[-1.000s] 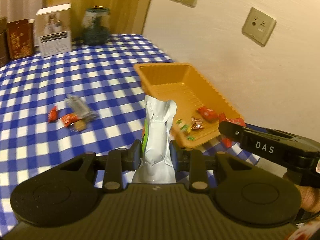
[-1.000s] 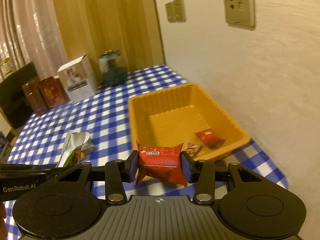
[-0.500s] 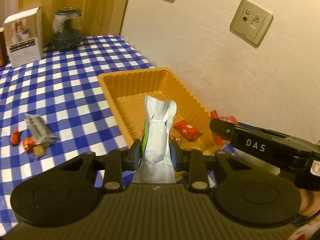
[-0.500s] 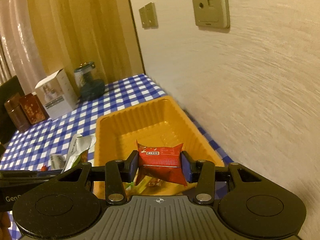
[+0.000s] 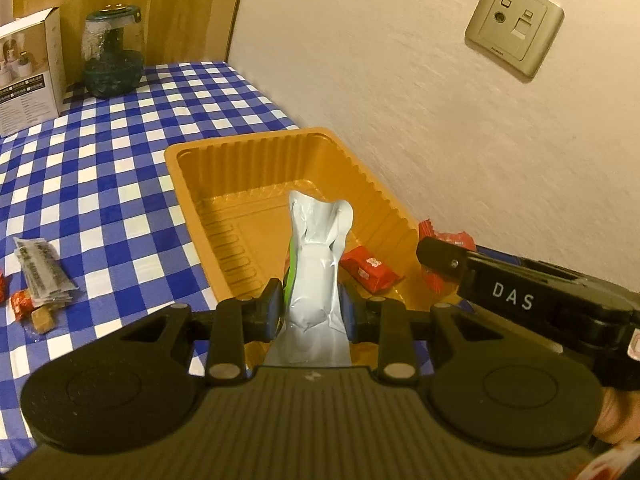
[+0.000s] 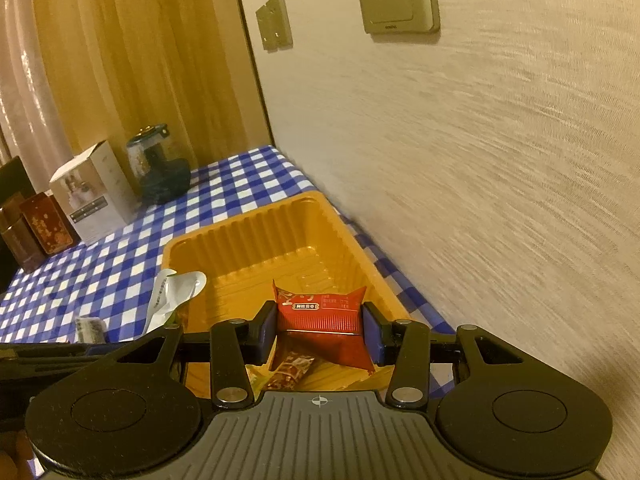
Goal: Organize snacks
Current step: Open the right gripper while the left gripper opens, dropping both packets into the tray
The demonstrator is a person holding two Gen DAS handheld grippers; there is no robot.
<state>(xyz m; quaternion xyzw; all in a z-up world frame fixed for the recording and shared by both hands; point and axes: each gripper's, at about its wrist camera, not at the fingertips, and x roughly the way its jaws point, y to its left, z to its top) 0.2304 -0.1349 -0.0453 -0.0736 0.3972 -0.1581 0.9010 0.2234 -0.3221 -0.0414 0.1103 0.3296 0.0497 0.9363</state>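
My left gripper (image 5: 311,308) is shut on a white and green snack pouch (image 5: 318,264) and holds it over the near end of the orange tray (image 5: 248,168). My right gripper (image 6: 320,326) is shut on a red snack packet (image 6: 320,310) above the same tray (image 6: 256,240). A red packet (image 5: 370,269) lies inside the tray. A brown wrapped candy (image 6: 290,372) lies in the tray under the right gripper. The right gripper's arm (image 5: 520,296) shows at the right of the left wrist view. The pouch also shows in the right wrist view (image 6: 172,292).
A grey packet (image 5: 40,272) and small red and tan candies (image 5: 30,308) lie on the blue checked tablecloth left of the tray. A white box (image 5: 28,68) and a dark glass jar (image 5: 114,52) stand at the back. The wall runs close along the tray's right side.
Both grippers have moved forward and to the right over the tray, each still holding its snack. The loose snacks on the cloth have slid to the left edge of the left wrist view.
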